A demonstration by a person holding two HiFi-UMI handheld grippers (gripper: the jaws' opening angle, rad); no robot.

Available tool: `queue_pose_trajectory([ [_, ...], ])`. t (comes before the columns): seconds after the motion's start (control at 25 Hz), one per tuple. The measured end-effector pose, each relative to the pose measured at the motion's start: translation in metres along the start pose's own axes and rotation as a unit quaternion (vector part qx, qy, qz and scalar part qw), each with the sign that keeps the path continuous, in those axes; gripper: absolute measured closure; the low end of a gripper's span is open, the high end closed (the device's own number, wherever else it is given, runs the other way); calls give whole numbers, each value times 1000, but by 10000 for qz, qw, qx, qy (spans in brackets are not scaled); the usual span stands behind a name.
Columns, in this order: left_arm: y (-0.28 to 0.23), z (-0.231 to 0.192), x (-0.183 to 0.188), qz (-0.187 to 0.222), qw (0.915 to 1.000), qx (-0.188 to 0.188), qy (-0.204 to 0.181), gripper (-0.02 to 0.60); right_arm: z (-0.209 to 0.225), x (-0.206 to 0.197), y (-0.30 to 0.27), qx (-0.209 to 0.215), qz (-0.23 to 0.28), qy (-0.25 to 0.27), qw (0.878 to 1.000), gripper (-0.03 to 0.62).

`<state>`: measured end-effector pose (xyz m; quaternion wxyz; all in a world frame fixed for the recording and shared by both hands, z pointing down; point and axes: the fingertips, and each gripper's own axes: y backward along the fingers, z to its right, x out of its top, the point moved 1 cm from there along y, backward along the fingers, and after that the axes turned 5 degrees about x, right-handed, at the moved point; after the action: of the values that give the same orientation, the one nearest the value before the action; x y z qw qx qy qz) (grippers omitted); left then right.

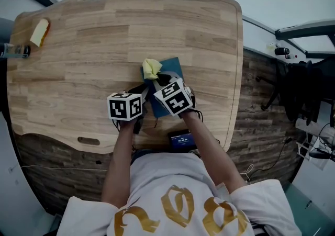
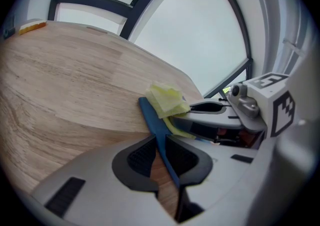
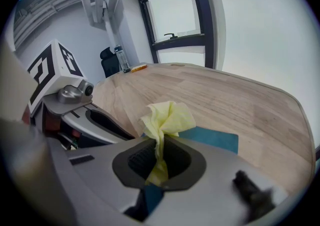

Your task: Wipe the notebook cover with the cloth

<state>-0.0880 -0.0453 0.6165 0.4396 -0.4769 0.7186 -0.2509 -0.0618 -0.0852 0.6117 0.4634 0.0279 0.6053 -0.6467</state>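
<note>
The left claw [image 2: 161, 156] is closed on the edge of the blue notebook [image 2: 150, 115], which sits on the worktop [image 1: 104, 36] near the person. The right claw [image 3: 159, 162] pinches the yellow cloth [image 3: 167, 117] (bunched above the cover). Risk: the thin-edge grip may slip, so the notebook skids under wiping pressure.

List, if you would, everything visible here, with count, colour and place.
table: one, light wood, fills the head view
notebook: one, blue, near middle of the table
cloth: one, pale yellow, over the notebook's far end
block: one, yellow and orange, far left corner
bottle: one, clear, left table edge
device: one, dark, blue screen, near table edge
left gripper: one, grey, shut on the notebook's edge
right gripper: one, grey, shut on the cloth
</note>
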Motion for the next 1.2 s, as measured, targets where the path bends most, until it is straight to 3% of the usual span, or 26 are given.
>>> queue_pose_trajectory([
  [1.2, -1, 1, -1, 125, 9999, 1, -35, 515, -18, -23, 12, 148, -188, 179, 9996, 557],
])
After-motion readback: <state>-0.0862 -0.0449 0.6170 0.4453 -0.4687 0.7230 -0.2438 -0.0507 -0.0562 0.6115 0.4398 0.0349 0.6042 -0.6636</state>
